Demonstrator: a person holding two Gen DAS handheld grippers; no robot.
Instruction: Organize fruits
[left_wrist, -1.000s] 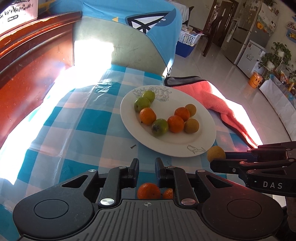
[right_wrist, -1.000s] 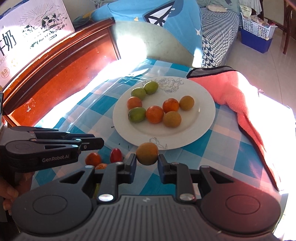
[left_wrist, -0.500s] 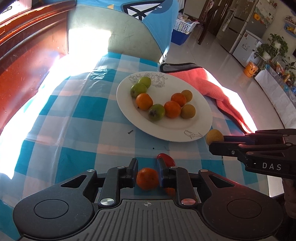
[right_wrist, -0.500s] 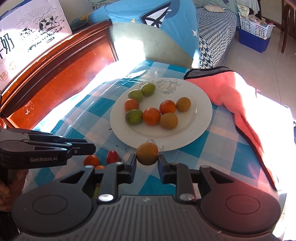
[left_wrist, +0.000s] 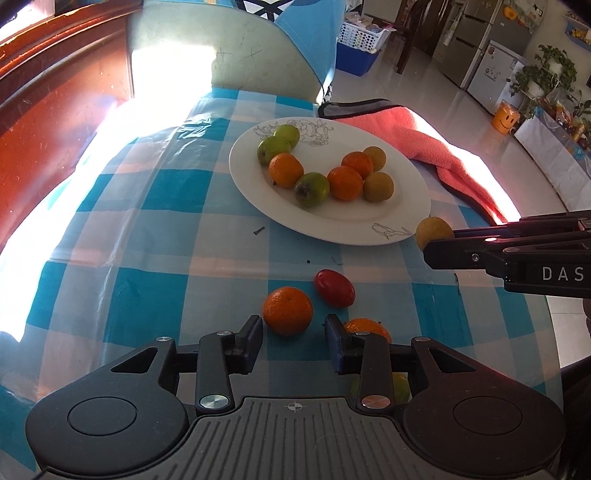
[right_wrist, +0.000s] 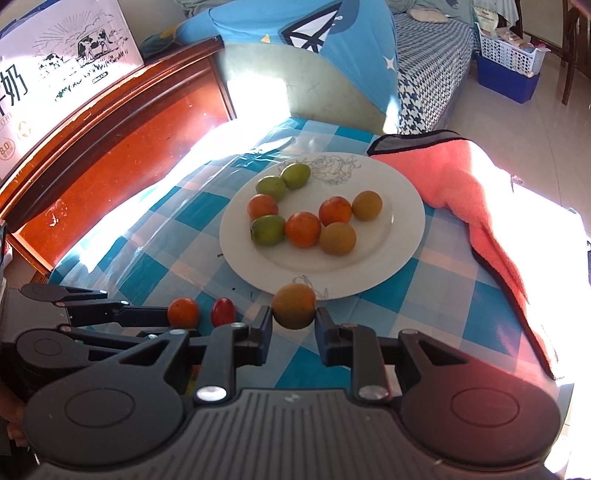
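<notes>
Blue-and-white checked cloth (left_wrist: 155, 236) on a small table, sun blasting in from the left, tiled living room behind.

Starting at the tongs: the right gripper (right_wrist: 294, 323) is clamped on a yellow-brown fruit (right_wrist: 294, 306), held off the cloth just short of the near rim of the plate (right_wrist: 402, 192). The left gripper (left_wrist: 293, 332) has its jaws spread wide, nothing in them, with an orange (left_wrist: 288, 311) sitting on the cloth right between the tips but not touched as far as I can see. Just beyond that is a red fruit (left_wrist: 334, 288), and a second orange (left_wrist: 367, 328) peeks out behind the right finger. There's also something green under the left tool, mostly hidden.

Further out, the plate already holds eight fruits: three green, three orange, two brownish. A pink towel (right_wrist: 480, 192) lies past its right side.

What I'd worry about: round fruit on slick plastic-covered cloth. If the left jaws close off-centre, the orange could squirt forward into the red one and roll. And dropping the held fruit on the plate's sloped rim could send it into the cluster or back off the edge.
</notes>
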